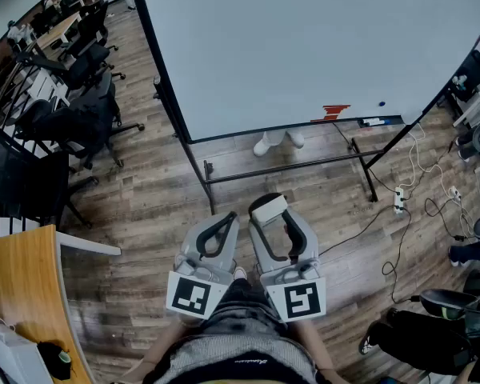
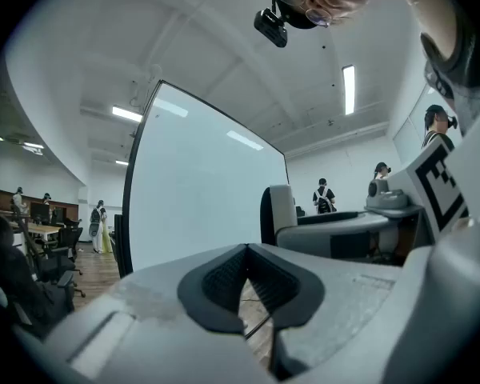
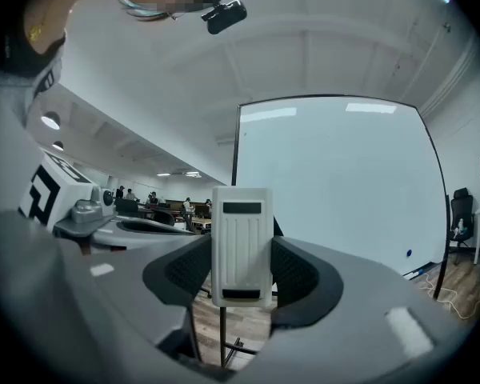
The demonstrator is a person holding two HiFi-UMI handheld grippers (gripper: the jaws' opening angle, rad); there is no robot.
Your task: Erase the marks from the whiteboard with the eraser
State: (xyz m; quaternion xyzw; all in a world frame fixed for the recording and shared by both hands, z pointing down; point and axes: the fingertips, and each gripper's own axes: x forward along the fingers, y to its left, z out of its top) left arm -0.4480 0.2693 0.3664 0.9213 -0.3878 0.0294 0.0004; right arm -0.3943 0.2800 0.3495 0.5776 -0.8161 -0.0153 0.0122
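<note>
The right gripper [image 3: 242, 274] clamps the eraser [image 3: 242, 230] at mid-body. The left gripper [image 2: 244, 282] is closed and empty. The eraser looks light, with a stiff ribbed shell, so a side grip suits it. Red marks [image 1: 334, 112] sit low on the far whiteboard [image 1: 304, 46], well apart from it.

No word, number or brand can be read. The red marks [image 1: 334, 112] at the lower edge of the whiteboard [image 1: 304, 46] are too small to tell as letters. Below the whiteboard, the marker cube [image 1: 196, 296] on the left gripper [image 1: 226, 221] and the one on the right gripper [image 1: 272, 213] bear black-and-white square patterns, not writing. Lower still, white print on the person's dark garment [image 1: 242, 361] is too small to read
</note>
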